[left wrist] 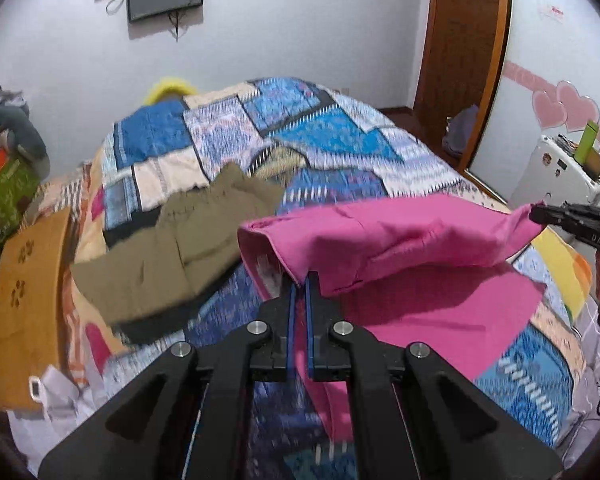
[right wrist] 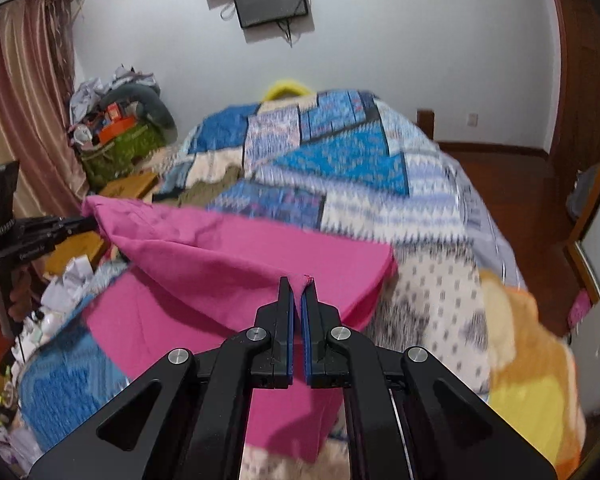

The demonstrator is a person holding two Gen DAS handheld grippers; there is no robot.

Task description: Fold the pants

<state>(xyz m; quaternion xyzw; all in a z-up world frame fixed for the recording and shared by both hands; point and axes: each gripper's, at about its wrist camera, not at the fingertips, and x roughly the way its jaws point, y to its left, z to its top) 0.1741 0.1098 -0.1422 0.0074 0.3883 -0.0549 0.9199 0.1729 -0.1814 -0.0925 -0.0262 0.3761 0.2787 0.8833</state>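
Observation:
Pink pants (left wrist: 412,240) hang stretched between both grippers above the patchwork bed (left wrist: 320,140). My left gripper (left wrist: 300,280) is shut on one corner of the pink fabric; it also shows in the right wrist view (right wrist: 88,222) at the left. My right gripper (right wrist: 298,282) is shut on the other corner; it shows in the left wrist view (left wrist: 538,212) at the right. The lifted edge folds over the lower part of the pants (right wrist: 204,320), which lies on the bed.
Olive-brown pants (left wrist: 172,248) lie on the bed to the left. An orange cloth (left wrist: 24,300) sits at the bed's left edge. Clutter and a green bag (right wrist: 120,148) stand by the curtain. A white appliance (left wrist: 556,172) is at the right.

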